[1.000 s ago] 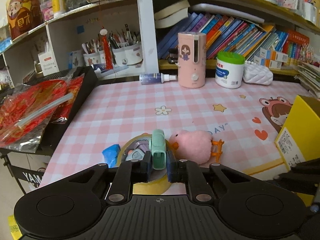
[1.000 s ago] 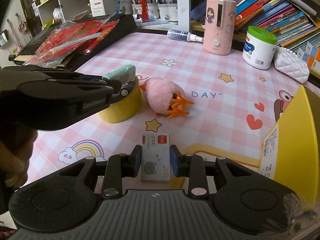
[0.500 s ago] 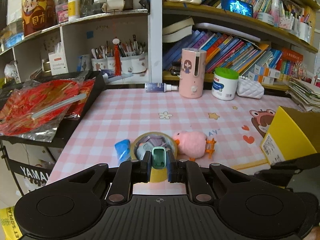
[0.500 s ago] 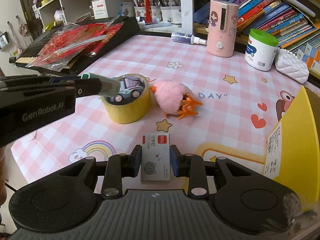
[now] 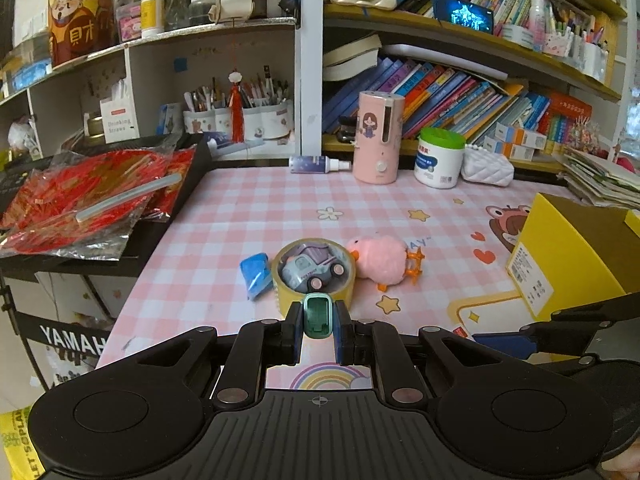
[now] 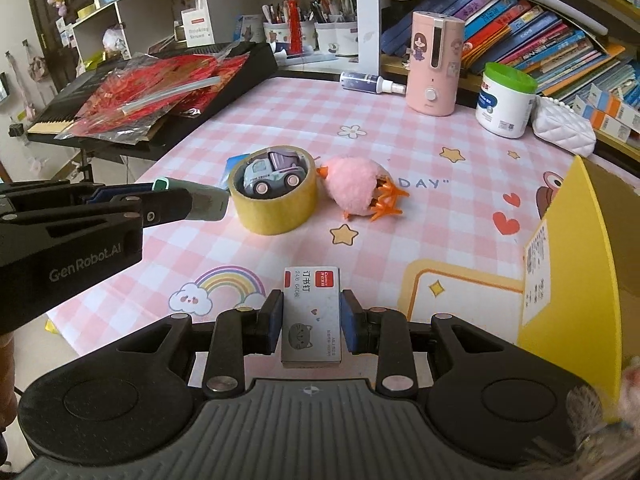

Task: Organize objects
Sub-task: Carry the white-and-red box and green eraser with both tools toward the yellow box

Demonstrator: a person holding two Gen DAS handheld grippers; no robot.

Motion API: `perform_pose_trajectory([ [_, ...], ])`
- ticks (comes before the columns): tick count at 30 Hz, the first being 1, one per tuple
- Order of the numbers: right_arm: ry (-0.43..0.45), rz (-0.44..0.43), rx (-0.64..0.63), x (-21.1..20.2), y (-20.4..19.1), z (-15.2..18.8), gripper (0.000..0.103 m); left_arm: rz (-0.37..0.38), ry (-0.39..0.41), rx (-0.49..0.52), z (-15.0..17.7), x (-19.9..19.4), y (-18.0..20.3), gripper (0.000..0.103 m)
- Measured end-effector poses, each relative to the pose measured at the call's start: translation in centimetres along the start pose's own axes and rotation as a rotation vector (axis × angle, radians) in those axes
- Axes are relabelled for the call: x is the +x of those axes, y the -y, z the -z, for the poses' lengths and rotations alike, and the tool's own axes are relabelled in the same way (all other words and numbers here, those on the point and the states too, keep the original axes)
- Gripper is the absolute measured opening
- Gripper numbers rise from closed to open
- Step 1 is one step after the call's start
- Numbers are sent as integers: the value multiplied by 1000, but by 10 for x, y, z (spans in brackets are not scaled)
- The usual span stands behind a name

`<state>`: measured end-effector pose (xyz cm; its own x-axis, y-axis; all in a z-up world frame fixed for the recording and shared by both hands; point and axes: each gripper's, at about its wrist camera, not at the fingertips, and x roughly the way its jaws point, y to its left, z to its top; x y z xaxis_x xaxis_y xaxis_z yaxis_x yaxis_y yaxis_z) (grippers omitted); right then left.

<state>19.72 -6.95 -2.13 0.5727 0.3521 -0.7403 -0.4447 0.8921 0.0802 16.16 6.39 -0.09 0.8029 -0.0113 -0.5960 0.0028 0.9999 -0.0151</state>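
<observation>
My left gripper [image 5: 317, 322] is shut on a small green stapler [image 5: 317, 315], held above the near edge of the pink checked mat; from the right wrist view the same stapler [image 6: 200, 204] pokes out to the left of the tape roll. My right gripper [image 6: 311, 320] is shut on a grey box of staples [image 6: 311, 320] with a cat drawing. A yellow tape roll [image 5: 313, 276] [image 6: 275, 208] stands on the mat with a toy car [image 5: 310, 268] [image 6: 272, 178] inside it. A pink plush chick [image 5: 380, 260] [image 6: 356, 190] lies right beside the roll. A blue packet [image 5: 256, 274] lies left of it.
A yellow box [image 5: 576, 256] [image 6: 576, 280] stands open at the right. At the back are a pink dispenser [image 5: 378, 138], a green-lidded jar [image 5: 439, 158], a spray bottle [image 5: 318, 165] and a white quilted pouch [image 5: 486, 168]. Red foil bags [image 5: 88, 200] lie on a keyboard at the left.
Both grippers have drawn back from the tape roll and risen slightly, each keeping its object. The roll, car and chick look smaller and farther away.
</observation>
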Motion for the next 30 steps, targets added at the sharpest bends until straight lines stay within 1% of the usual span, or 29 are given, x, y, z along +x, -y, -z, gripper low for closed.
perform_pose_trajectory([
  [15,28,45,18,-27,-12,21,28,40,23,9,16,-26,1,13],
  [22,25,52,15,-40,-27,36,28,53,28,10,31,-49,-2,13],
  [30,41,73,44,-64,-47,61,28,88,29,46,51,-79,-1,13],
])
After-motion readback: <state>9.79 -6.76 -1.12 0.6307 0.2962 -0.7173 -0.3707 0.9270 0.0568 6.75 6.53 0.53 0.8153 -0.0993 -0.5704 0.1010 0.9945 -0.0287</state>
